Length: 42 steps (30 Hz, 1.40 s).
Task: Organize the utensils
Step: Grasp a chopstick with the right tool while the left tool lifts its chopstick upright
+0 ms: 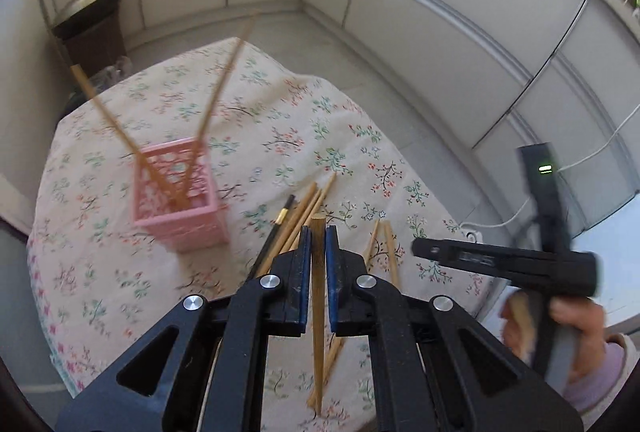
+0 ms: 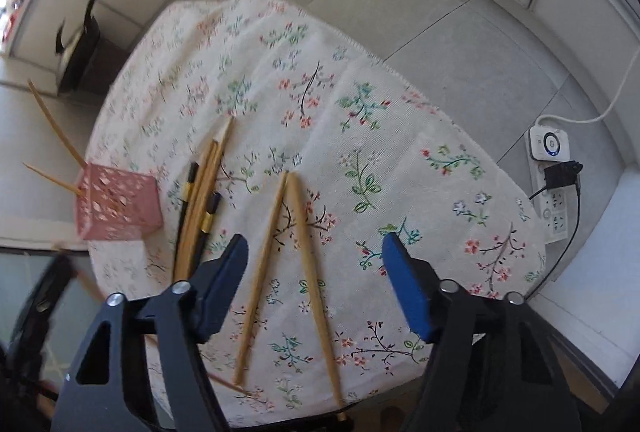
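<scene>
left gripper [image 1: 318,232] is clenched on one bamboo chopstick [image 1: 319,312], pads pinching it near its thick end, the rest hanging down past the fingers toward the worktop [image 1: 100,272]. it's light, stiff and smooth, so i judge it can pivot or slide in the pads if i swing fast; gripping close to the butt end leaves a long lever below, so slow moves only. pink basket [image 1: 176,192] sits ahead and left of this gripper with two chopsticks already leaning out of it, splayed apart. basket looks light plastic, likely to tip or skate on the cloth if i bump the rim. right gripper [image 2: 316,260] is released, fingers wide, hovering low over a loose pair of bamboo chopsticks [image 2: 288,264] lying in a narrow v on the floral cloth [image 2: 400,152]. i'd take one mid-shaft, not both. a mixed bundle [image 2: 200,208], bamboo plus black ones with gold bands, lies between that pair and the basket. left gripper is pitched forward and down; right one points down at the worktop edge.
</scene>
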Motion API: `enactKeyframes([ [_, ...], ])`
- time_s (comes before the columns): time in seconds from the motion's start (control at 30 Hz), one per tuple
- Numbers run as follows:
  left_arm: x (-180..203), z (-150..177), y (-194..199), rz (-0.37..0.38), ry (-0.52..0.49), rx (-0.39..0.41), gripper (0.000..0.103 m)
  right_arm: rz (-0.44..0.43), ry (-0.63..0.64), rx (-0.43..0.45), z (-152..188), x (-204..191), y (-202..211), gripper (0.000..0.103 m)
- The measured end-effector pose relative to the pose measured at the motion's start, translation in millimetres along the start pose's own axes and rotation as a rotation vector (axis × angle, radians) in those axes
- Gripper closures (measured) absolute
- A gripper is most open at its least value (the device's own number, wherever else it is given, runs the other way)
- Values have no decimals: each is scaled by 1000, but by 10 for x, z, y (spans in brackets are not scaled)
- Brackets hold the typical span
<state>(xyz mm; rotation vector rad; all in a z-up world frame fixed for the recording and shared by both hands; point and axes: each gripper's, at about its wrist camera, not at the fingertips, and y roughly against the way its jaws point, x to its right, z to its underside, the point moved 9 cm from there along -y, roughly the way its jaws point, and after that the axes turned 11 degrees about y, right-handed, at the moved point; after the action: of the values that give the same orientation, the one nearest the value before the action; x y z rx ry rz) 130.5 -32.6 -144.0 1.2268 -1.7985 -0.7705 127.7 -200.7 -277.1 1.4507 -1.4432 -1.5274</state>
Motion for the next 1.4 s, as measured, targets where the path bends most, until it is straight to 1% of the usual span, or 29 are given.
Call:
enactKeyframes([
  [0.07, -63, 9, 141, 0, 21, 29, 97, 31, 26, -27, 22, -59, -118, 38],
  [0.1, -101, 17, 208, 4, 31, 39, 97, 56, 35, -39, 25, -68, -180, 41],
  [0.13, -132, 21, 264, 6, 38, 47, 97, 68, 35, -52, 28, -72, -244, 47],
  [0.17, -182, -5, 327, 4, 39, 57, 97, 70, 32, -68, 36, -71, -302, 50],
  [0.2, -195, -14, 376, 5, 38, 69, 97, 61, 25, -87, 39, -77, -371, 55],
  [0.23, -211, -11, 423, 10, 38, 79, 97, 42, 14, -110, 51, -89, -446, 61],
  [0.27, -208, -18, 480, 18, 37, 87, 97, 27, 2, -129, 58, -91, -512, 64],
  [0.3, -209, -24, 535, 23, 36, 95, 97, 29, -6, -106, 17, -91, -510, 65],
  [0.33, -208, -34, 571, 26, 33, 104, 97, 29, -3, -90, -29, -100, -514, 68],
  [0.4, -203, -54, 652, 32, 31, 124, 97, 12, -14, -65, -98, -96, -520, 69],
  [0.47, -213, -80, 717, 36, 37, 145, 97, 27, -12, -51, -129, -40, -518, 91],
  [0.5, -226, -88, 740, 39, 41, 155, 97, 3, -26, -49, -127, -12, -520, 96],
  [0.57, -238, -113, 813, 41, 53, 180, 97, -34, -61, -37, -117, 20, -456, 96],
  [0.67, -267, -140, 903, 45, 65, 207, 97, -82, -44, 61, -126, -76, -103, 96],
  [0.73, -274, -142, 973, 49, 69, 225, 97, -111, 11, 132, -102, -220, 231, 96],
  [0.9, -284, -120, 1133, 45, 75, 262, 97, -132, 165, 323, 46, -550, 1071, 96],
  [1.03, -307, -106, 1269, 31, 79, 295, 97, -143, 230, 425, 115, -754, 1503, 96],
  [1.27, -388, -280, 1618, 26, 111, 388, 97, -205, 275, 519, 89, -1046, 2072, 96],
  [1.4, -400, -429, 1767, 11, 125, 437, 97, -217, 312, 582, -27, -1270, 2391, 96],
])
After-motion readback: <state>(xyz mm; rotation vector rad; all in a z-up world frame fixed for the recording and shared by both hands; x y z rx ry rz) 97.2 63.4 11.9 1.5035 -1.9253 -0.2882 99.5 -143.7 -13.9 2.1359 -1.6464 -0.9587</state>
